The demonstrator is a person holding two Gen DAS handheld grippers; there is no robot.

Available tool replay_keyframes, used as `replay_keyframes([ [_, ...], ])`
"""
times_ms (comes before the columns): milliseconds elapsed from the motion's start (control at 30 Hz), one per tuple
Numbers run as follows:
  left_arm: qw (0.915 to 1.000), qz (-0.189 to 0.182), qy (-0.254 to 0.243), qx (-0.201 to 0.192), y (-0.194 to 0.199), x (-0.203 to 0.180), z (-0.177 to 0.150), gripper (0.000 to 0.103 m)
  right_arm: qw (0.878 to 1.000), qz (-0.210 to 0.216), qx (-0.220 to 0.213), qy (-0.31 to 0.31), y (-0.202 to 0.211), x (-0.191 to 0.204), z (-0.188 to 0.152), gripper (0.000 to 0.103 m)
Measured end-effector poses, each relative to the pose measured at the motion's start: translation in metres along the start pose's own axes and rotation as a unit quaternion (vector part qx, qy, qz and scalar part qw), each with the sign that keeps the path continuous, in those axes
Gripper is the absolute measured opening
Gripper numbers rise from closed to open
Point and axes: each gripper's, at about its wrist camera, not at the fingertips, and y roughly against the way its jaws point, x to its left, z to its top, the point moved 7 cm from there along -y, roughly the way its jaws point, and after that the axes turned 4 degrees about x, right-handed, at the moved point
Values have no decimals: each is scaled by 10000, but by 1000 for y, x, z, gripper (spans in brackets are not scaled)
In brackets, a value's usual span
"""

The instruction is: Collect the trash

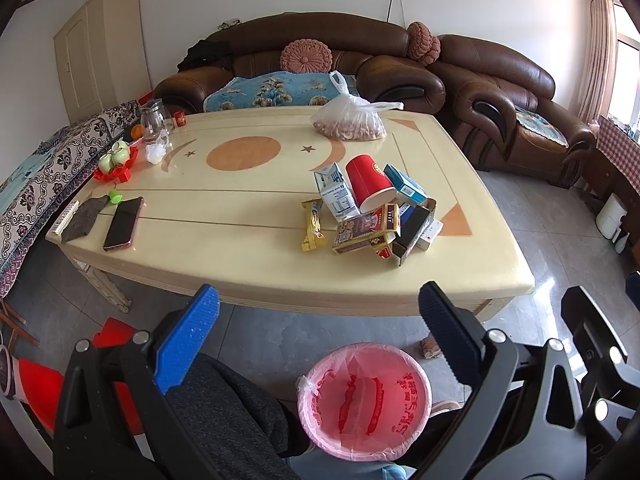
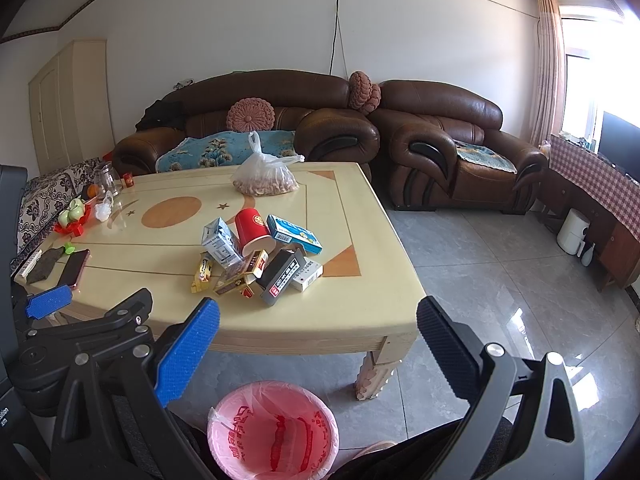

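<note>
A heap of trash lies on the cream coffee table point(image 1: 248, 268) point(image 2: 320, 320): a red paper cup point(image 1: 366, 182) point(image 2: 252, 226), a milk carton point(image 1: 336, 194) point(image 2: 220, 242), a teal box point(image 1: 404, 184) point(image 2: 294, 234), a yellow wrapper point(image 1: 312, 226) point(image 2: 202, 274), a brown cigarette box point(image 1: 366, 232) point(image 2: 240, 274) and a black box point(image 1: 414, 232) point(image 2: 280, 276). A bin with a pink bag point(image 1: 364, 400) point(image 2: 274, 428) stands on the floor in front. My left gripper point(image 1: 320, 332) and right gripper point(image 2: 318, 344) are open, empty, held above the bin, short of the table edge.
On the table are a phone point(image 1: 123, 223) point(image 2: 74, 268), a grey cloth point(image 1: 84, 218), a bag of peanuts point(image 1: 348, 120) point(image 2: 264, 178), a glass jug point(image 1: 154, 120) and a red tray of cups point(image 1: 116, 160). Brown sofas point(image 1: 304, 64) stand behind. Grey tiled floor lies to the right.
</note>
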Motion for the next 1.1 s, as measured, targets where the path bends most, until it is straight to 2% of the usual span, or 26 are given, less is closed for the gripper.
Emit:
replay_keyframes([
  [500,10000,17,-6,-17,3,1,1,98,10000,23,-4,-29,3,0,-1,97],
  [600,10000,42,-14,-37,5,0,5,98,10000,44,-1,-45,4,16,11,97],
  [767,10000,82,-13,-29,4,-2,8,98,10000,55,57,-57,-3,15,13,97],
  [933,9999,76,4,76,-9,-1,9,98,9998,120,147,-38,-21,24,14,97],
  [967,9999,41,19,118,-12,-1,9,98,9997,171,149,-43,-22,15,6,97],
  [1100,9992,-152,217,316,-27,6,7,98,9993,278,260,17,-39,21,6,97],
])
